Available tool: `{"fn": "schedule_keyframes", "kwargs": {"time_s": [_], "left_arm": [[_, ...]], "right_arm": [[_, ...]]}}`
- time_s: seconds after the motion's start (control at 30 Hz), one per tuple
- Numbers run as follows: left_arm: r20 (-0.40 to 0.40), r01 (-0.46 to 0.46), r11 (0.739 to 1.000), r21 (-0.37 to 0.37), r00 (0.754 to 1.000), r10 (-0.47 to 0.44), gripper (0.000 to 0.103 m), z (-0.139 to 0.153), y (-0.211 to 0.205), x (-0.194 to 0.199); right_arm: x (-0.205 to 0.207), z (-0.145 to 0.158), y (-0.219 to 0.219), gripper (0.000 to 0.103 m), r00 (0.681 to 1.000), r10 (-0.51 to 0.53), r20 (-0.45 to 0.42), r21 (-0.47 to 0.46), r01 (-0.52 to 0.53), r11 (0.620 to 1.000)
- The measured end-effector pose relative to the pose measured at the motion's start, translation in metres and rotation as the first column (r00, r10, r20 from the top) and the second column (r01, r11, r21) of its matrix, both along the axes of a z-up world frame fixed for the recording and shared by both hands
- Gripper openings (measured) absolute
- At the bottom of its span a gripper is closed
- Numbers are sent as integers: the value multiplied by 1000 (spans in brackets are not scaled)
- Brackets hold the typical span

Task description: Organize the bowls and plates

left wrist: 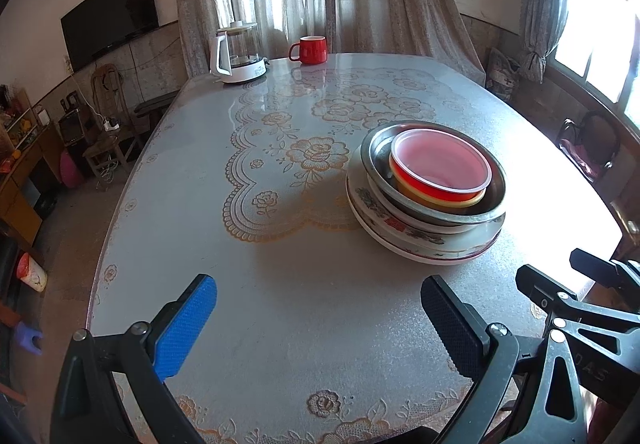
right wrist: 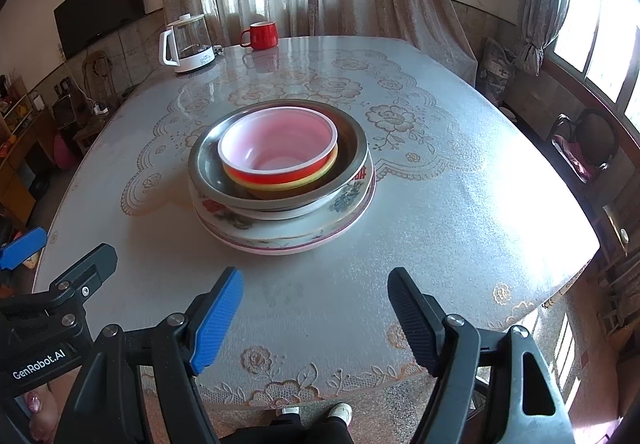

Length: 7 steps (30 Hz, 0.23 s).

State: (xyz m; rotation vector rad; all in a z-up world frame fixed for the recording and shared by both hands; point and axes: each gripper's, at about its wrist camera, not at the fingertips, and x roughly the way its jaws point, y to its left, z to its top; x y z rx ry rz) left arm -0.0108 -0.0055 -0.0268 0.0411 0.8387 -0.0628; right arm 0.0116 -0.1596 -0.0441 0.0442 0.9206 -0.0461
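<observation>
One stack of dishes stands on the table [right wrist: 460, 204]. A red bowl [right wrist: 280, 152] with a pale inside sits in a yellow bowl [right wrist: 320, 174], inside a steel bowl [right wrist: 208, 180], on floral plates [right wrist: 280, 236]. The stack also shows in the left wrist view, with the red bowl [left wrist: 440, 168] on top and the plates [left wrist: 420, 240] below. My left gripper [left wrist: 320, 328] is open and empty, near the front edge, left of the stack. My right gripper [right wrist: 316, 320] is open and empty, just in front of the stack.
A white electric kettle [right wrist: 186, 44] and a red mug [right wrist: 262, 35] stand at the table's far edge. The table has a lace-pattern cover. Chairs [right wrist: 588, 148] stand to the right by the window, and shelves and a stool to the left.
</observation>
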Motion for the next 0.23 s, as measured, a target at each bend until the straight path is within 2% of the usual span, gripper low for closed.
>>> {"fn": "schedule_keyframes", "kwargs": {"time_s": [0.23], "left_arm": [[10, 4, 1000, -19, 1000, -4, 103, 0, 0, 8]], "right_arm": [[5, -1, -1, 76, 1000, -7, -7, -4, 7, 1000]]}}
